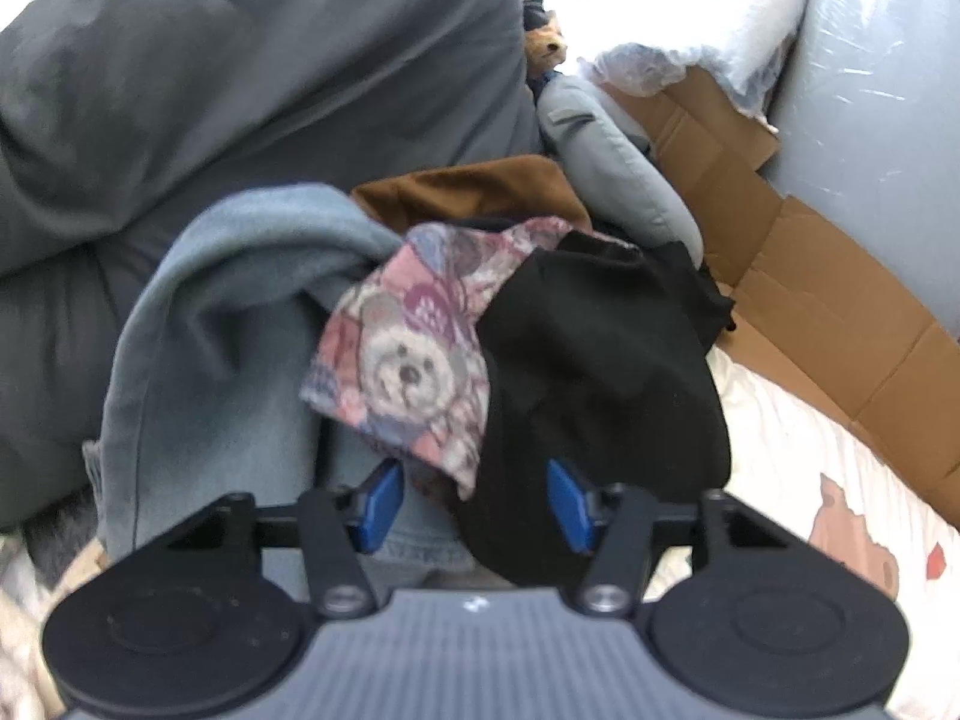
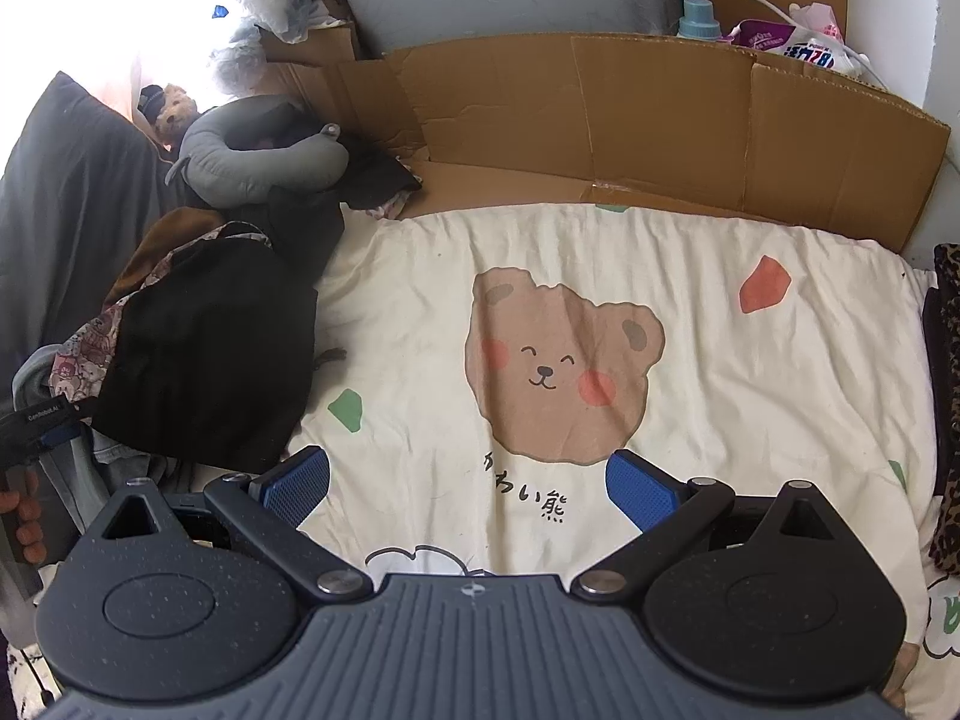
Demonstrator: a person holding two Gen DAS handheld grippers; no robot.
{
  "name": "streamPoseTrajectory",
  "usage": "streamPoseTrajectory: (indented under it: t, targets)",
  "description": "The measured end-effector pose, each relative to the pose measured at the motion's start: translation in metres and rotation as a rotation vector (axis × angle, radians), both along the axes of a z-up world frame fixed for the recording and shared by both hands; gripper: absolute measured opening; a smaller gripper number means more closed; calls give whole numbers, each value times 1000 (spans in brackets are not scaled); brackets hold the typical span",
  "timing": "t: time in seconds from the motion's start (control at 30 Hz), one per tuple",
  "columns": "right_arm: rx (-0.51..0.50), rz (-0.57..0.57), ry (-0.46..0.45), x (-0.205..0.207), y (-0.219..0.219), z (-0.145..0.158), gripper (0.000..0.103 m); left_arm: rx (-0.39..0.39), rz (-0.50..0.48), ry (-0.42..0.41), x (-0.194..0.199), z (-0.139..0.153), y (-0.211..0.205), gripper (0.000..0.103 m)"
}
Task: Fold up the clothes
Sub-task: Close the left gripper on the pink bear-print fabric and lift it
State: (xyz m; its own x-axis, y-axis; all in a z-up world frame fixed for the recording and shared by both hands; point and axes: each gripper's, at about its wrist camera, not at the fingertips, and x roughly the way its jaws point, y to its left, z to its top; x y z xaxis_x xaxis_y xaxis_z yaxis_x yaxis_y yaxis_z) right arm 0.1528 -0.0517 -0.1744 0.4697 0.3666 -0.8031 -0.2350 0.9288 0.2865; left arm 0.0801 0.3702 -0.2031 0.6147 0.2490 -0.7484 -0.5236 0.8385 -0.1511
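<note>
A dark grey duvet (image 1: 210,90) lies left on the bed; brown cardboard (image 2: 600,114) lines the wall. Heaped clothes: teddy-print fabric (image 1: 414,348), black garment (image 1: 600,372). Left tongs (image 1: 474,504) half-open over their edges; right tongs (image 2: 468,489) wide, empty, above the cream bear-print sheet (image 2: 720,396).

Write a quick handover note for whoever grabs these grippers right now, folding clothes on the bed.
Left gripper: jaws part open, over the clothes pile, with the black garment and bear-print cloth between the pads; no firm grip visible.
Right gripper: open, empty, over the bare bear sheet.
Clothes: all heaped at the sheet's left edge, with a blue-grey garment and a brown one in the heap.
Done: nothing folded in view.
Left: pull one piece out, spread it on the sheet, fold, repeat.
</note>
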Motion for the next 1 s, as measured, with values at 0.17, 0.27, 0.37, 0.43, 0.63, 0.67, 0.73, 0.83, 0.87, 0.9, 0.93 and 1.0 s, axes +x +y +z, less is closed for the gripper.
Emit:
streamPoseTrajectory:
  t: [0.17,0.27,0.37,0.43,0.63,0.67,0.73,0.83,0.87,0.9,0.93,1.0]
  targets:
    - [-5,9,-9,0,1,1,101,-17,-25,-18,0,-4,-4,42]
    - [-10,6,-1,0,0,-2,101,-44,-15,-25,2,-6,0,39]
    - [-18,7,9,0,1,-6,101,-25,19,-23,7,-9,5,39]
    - [-17,11,11,0,2,-8,101,-18,13,-33,9,-11,7,39]
    - [-1,47,12,-3,8,-12,97,-53,23,-39,15,-19,9,4]
    - [2,58,11,-4,9,-12,96,-64,30,-45,14,-19,10,4]
    - [12,78,12,-6,12,-11,96,-46,21,-64,10,-15,6,4]
    - [50,89,22,-6,13,-8,91,-58,-18,-79,4,-10,-2,4]
    - [64,90,25,-5,13,-7,91,-66,-31,-84,2,-8,-4,4]
    - [79,92,27,-5,14,-6,90,-72,-44,-91,0,-5,-7,4]
    - [93,95,30,-5,15,-6,88,-81,-60,-99,-3,-3,-10,4]
    - [122,104,46,-4,19,-6,84,-100,-88,-110,-8,1,-16,4]
